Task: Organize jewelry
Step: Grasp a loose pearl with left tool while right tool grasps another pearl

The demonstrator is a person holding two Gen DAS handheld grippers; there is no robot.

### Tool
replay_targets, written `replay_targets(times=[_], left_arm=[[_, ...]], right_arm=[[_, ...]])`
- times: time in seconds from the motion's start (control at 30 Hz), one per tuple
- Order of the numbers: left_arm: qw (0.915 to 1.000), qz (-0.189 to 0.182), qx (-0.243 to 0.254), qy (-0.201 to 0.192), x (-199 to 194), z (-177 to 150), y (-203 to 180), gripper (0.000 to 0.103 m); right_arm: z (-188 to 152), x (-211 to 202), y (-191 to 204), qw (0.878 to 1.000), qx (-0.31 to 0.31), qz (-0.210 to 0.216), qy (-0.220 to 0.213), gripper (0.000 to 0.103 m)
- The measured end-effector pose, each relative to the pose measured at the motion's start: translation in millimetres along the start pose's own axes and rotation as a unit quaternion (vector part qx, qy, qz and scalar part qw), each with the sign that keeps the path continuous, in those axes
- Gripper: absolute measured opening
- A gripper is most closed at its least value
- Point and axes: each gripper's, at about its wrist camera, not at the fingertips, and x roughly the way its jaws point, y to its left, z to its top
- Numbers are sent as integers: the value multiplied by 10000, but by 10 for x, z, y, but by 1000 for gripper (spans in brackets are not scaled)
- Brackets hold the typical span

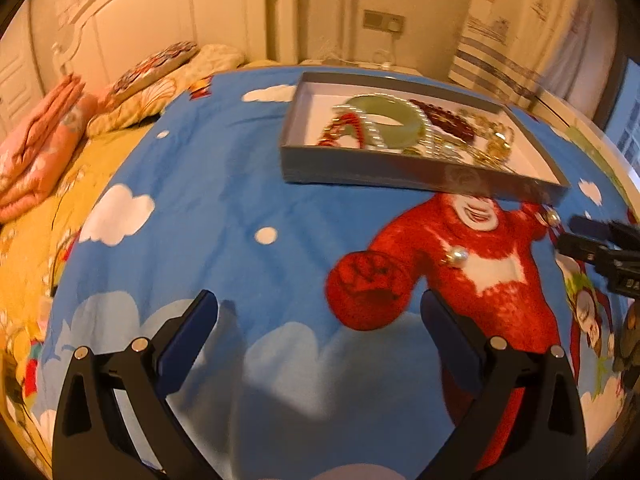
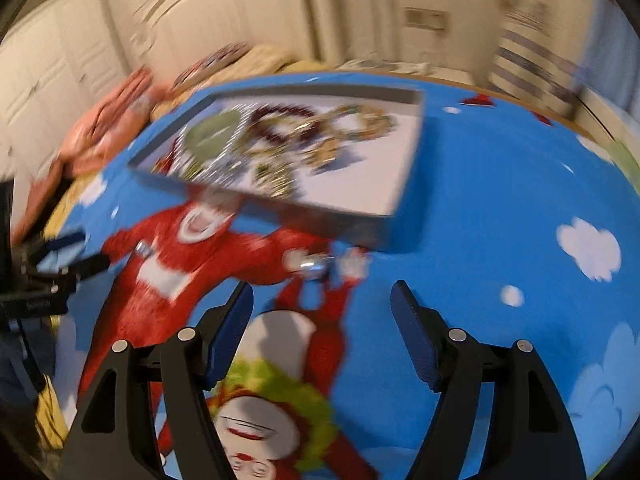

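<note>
Here, left gripper (image 1: 320, 312) and right gripper (image 2: 322, 304) jaws spread (nothing held); no writing legible.

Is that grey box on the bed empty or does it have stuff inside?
Not empty: the grey box holds a green bangle, pearl strands and gold pieces.

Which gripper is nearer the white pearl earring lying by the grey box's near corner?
Right. The right gripper has its tips just beside the white pearl earring; the left gripper hangs farther back over the blue bedspread.
</note>
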Motion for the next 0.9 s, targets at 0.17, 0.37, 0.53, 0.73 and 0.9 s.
replay_targets(times=[0.17,0.37,0.53,0.73,0.9], left_arm=[[9991,-366,181,111,7,-30,-175,100],[9983,-512,260,141,59,38,-298,89],[9977,-550,376,122,112,139,-408,73],[9970,-307,707,54,173,182,-599,57],[9951,-432,892,-48,113,128,-650,17]], right_arm=[[49,61,80,9999,-108,-41,22,59],[85,91,155,9993,-281,-250,0,41],[70,77,211,9983,-443,-389,-41,23],[46,52,122,9993,-265,-261,-63,17],[25,15,113,9996,-233,-121,-132,16]])
